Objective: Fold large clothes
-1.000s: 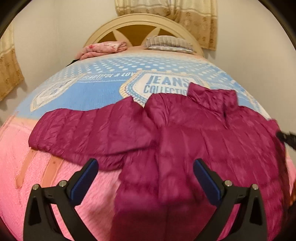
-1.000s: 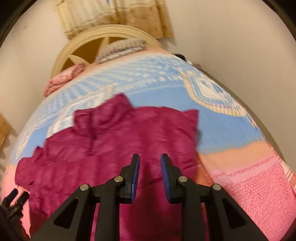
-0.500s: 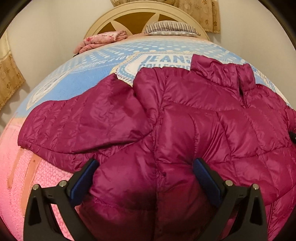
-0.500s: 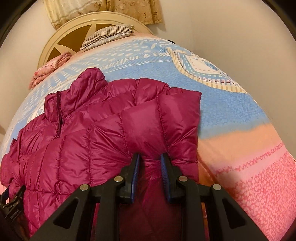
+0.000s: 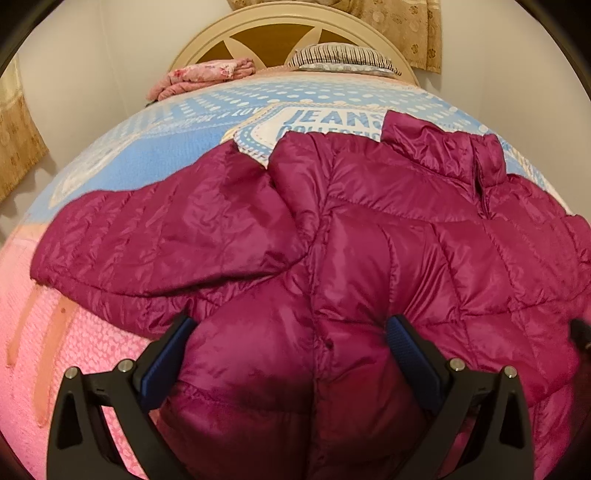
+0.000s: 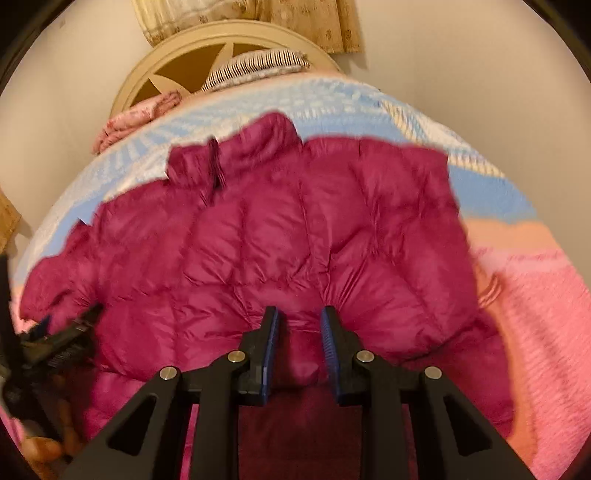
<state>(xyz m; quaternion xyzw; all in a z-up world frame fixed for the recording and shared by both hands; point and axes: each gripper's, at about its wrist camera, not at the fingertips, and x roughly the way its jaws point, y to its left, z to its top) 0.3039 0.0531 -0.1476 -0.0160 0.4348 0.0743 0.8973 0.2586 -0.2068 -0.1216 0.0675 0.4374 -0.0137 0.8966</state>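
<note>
A magenta puffer jacket lies front-up on the bed, collar toward the headboard, its left sleeve spread out to the left. My left gripper is open wide, with the jacket's lower left body bulging between its fingers. My right gripper is shut on a fold of the jacket near its lower right part, where the right side lies folded in. The left gripper shows at the left edge of the right wrist view.
The bed has a blue and pink blanket. A cream headboard, a striped pillow and a folded pink cloth are at the far end. Walls flank the bed on both sides, with curtains behind.
Both grippers came down close to the jacket. The right gripper, nearly shut before, now pinches a fold of fabric. The left stayed open as the jacket bulged between its fingers.
</note>
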